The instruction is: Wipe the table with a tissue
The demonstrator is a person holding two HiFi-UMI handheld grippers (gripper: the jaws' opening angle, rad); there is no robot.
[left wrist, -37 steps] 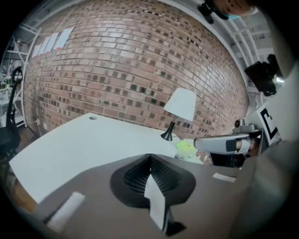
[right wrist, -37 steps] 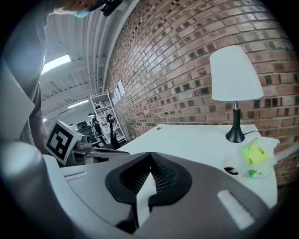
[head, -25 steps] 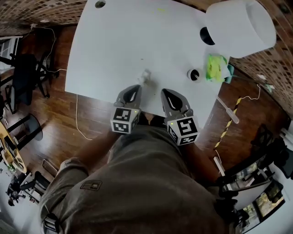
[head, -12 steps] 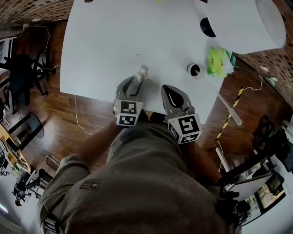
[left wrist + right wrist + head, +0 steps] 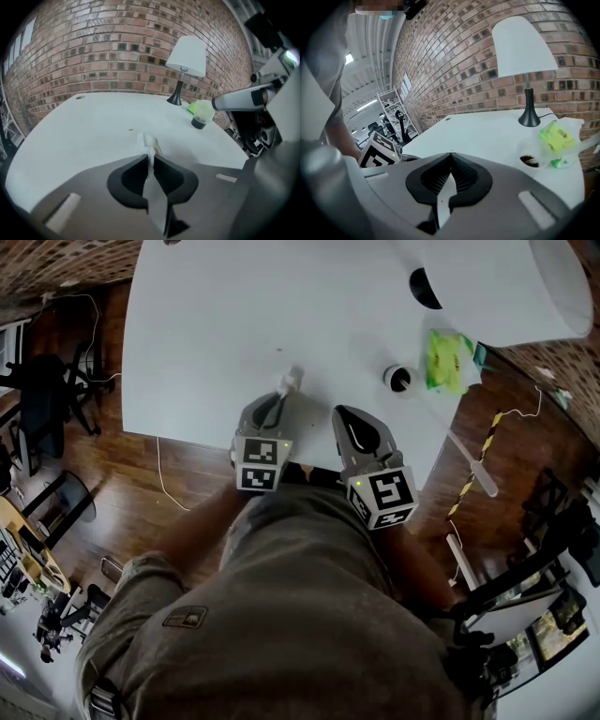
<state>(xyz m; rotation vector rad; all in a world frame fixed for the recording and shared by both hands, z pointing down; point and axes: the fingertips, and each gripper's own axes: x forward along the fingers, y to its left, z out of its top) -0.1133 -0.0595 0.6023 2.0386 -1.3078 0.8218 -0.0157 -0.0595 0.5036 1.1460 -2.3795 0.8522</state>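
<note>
Since the earlier frame the left gripper (image 5: 279, 399) has moved up from the table's lower edge onto the crumpled white tissue (image 5: 292, 382), and its jaws have just been closing. They now pinch the tissue, whose free end sticks out past the tips in the left gripper view (image 5: 147, 142). The tissue lies on the white table (image 5: 206, 324) near its lower edge, at the centre of the head view. The right gripper (image 5: 341, 412) hangs just right of the left one over the same edge, with its jaws together and nothing between them. At the upper right stand a white table lamp (image 5: 497, 287), a small clear cup with dark contents (image 5: 398, 380) and a yellow-green packet (image 5: 445, 360).
</note>
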